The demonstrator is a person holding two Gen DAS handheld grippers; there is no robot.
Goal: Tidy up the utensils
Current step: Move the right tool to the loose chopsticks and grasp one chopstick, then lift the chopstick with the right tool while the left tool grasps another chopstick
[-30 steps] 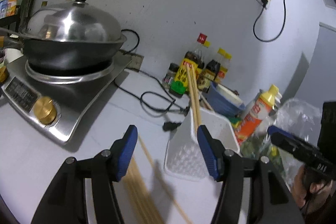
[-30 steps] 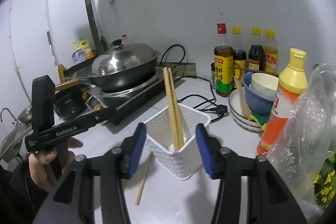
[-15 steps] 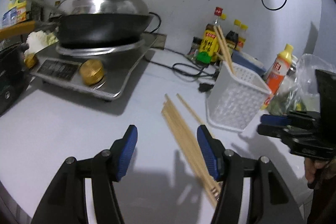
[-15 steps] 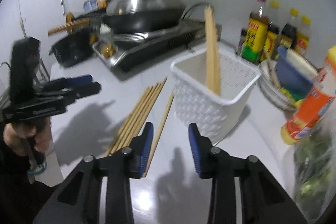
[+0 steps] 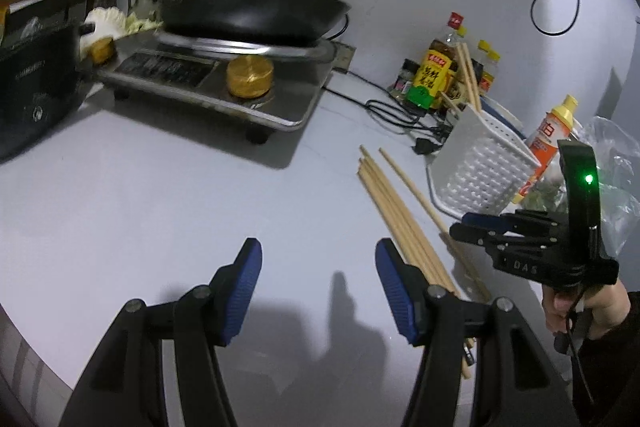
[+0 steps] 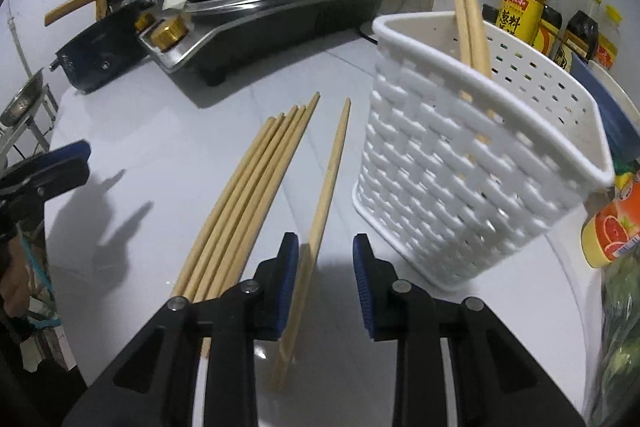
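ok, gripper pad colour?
Blue, ribbed, on black fingers. Clearest in the left wrist view on the left gripper pads.

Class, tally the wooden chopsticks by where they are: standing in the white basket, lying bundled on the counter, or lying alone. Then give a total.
Standing chopsticks in the white basket: 2
Bundled chopsticks on the counter: 5, as far as the tips can be told apart
Lone chopstick beside the bundle: 1
Total: 8

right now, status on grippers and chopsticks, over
Left gripper open, empty. Right gripper open, low over the single chopstick. Loose bundle on counter; pair already in white basket. Nothing blocking.
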